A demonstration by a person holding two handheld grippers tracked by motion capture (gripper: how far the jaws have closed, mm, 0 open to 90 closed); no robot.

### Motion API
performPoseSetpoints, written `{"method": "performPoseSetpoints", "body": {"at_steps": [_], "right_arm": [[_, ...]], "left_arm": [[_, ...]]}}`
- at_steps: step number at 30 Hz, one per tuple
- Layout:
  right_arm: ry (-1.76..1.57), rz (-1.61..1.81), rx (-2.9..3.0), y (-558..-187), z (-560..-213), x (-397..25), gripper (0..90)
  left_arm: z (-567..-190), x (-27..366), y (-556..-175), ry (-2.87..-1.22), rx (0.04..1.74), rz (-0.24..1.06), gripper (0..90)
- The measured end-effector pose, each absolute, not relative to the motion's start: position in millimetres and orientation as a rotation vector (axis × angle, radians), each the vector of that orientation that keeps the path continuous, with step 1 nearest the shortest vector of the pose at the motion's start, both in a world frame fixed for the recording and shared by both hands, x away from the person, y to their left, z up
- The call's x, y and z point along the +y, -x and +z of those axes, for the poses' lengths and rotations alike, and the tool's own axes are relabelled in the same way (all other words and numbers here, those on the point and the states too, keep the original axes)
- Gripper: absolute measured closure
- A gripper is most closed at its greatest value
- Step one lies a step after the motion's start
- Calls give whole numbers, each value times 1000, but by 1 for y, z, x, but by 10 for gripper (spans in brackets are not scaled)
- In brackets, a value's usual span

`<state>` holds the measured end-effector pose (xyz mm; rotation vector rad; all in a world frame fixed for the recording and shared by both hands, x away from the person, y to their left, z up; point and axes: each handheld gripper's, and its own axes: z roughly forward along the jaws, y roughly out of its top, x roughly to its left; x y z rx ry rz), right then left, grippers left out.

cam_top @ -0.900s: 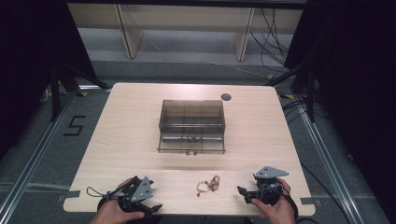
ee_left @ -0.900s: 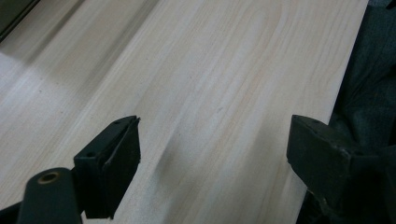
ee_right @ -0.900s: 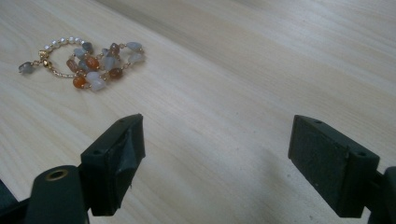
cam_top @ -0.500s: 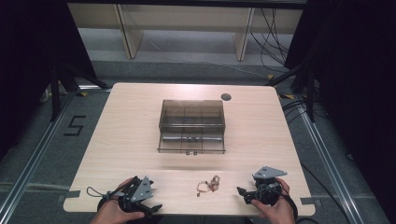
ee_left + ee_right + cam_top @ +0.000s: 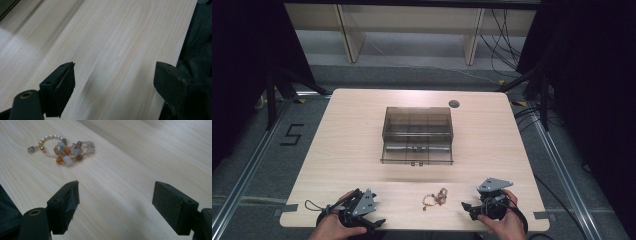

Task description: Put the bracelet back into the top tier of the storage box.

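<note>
My left claw [image 5: 373, 221] rests at the near edge of the counter [image 5: 352, 145], its jaws spread wide with nothing but bare wood grain between them in the left gripper view. My right claw [image 5: 468, 206] sits at the same near edge on the other side, jaws likewise parted and empty, aimed inward along the counter. Just beyond its tips, a little off to one side in the right gripper view, lies the beaded bracelet [image 5: 64, 151]: a loose heap of orange, grey and brownish stones with a short run of small pearls and a gold clasp, flat on the wood and touching neither claw. From the high view the bracelet [image 5: 435, 198] lies between my two claws, nearer the right one. Farther on, at the middle of the counter, stands a smoky transparent compartment box [image 5: 417, 135], its inner dividers visible through the walls; I cannot tell whether it is open. Beyond it, a dark round grommet [image 5: 454, 104] sits near the far edge. I judge the work barely begun: the bracelet is ungrasped, and picking it up and carrying it to the box all remain.
</note>
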<state>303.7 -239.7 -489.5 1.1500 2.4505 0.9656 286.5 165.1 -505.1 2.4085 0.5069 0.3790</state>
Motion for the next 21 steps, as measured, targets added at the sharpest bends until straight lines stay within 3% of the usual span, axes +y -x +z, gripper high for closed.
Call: {"method": "performPoseSetpoints", "body": {"at_steps": [21], "right_arm": [[-979, 851, 2636, -311, -478, -204, 261]], "left_arm": [[-505, 165, -287, -2416, 514, 384, 177]]}}
